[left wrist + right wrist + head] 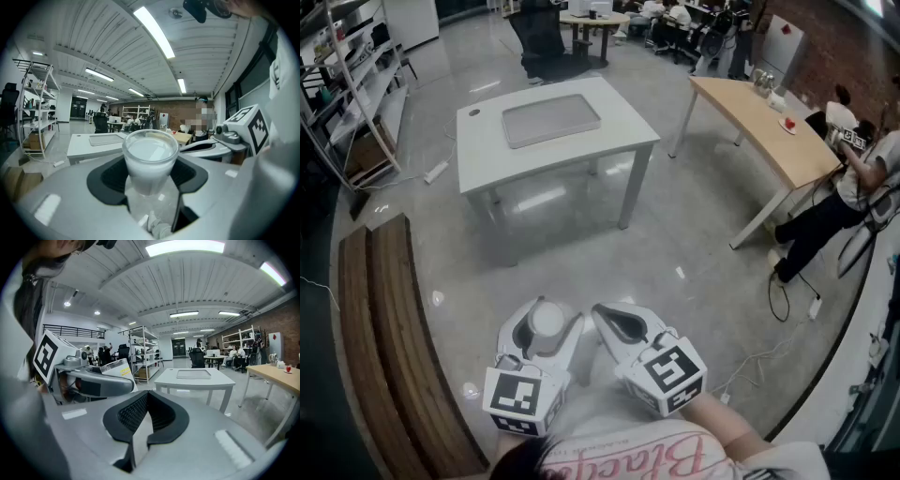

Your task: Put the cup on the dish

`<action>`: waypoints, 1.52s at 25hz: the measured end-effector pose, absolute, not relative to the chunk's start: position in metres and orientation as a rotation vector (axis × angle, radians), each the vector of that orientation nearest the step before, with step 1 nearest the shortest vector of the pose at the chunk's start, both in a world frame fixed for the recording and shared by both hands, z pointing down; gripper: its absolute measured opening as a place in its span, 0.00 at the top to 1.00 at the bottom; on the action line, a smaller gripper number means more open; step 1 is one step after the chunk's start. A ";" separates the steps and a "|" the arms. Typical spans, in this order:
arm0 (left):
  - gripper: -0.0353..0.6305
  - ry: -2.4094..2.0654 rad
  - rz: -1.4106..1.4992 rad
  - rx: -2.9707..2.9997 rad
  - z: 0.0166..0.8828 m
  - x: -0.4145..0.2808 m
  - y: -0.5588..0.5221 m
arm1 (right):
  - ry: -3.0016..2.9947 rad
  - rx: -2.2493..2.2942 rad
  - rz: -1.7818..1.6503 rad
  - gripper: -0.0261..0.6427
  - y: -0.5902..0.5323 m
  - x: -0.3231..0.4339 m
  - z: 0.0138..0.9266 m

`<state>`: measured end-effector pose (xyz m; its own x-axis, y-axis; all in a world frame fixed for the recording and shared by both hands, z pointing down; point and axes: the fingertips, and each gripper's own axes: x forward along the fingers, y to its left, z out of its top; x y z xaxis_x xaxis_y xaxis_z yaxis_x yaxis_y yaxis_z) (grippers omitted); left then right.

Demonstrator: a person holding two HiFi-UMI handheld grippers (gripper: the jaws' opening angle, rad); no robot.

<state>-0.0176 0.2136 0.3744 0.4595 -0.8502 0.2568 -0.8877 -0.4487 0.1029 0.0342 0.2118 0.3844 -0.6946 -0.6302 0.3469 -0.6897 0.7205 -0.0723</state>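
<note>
A translucent white cup (pixel 547 321) stands upright between the jaws of my left gripper (pixel 546 330), which is shut on it; in the left gripper view the cup (pixel 150 154) fills the middle, with the black pads pressing on both sides. My right gripper (pixel 623 324) is beside it, shut with nothing in it, and its pads (pixel 140 411) meet at the tips. Both grippers are close to the person's body, above the floor. The dish is a flat grey tray (pixel 551 120) on a white table (pixel 614 108) well ahead, also seen as a tray (pixel 193 374) in the right gripper view.
A curved wooden bench (pixel 384 328) runs along the left. A long wooden table (pixel 759 122) stands at the right with a seated person (pixel 825 220) beside it. Metal shelves (pixel 347 75) line the far left. Cables lie on the grey floor (pixel 694 272).
</note>
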 end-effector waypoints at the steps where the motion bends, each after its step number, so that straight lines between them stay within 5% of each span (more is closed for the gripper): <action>1: 0.56 -1.513 0.270 2.477 0.375 -0.018 0.212 | -2.633 1.020 0.281 0.96 0.211 0.032 0.385; 12: 0.56 -1.494 0.553 2.378 0.399 -0.021 0.206 | -2.630 0.955 0.288 0.96 0.199 0.028 0.399; 38: 0.56 -1.477 0.614 2.331 0.403 -0.031 0.059 | -2.694 0.859 0.401 0.96 0.070 0.016 0.408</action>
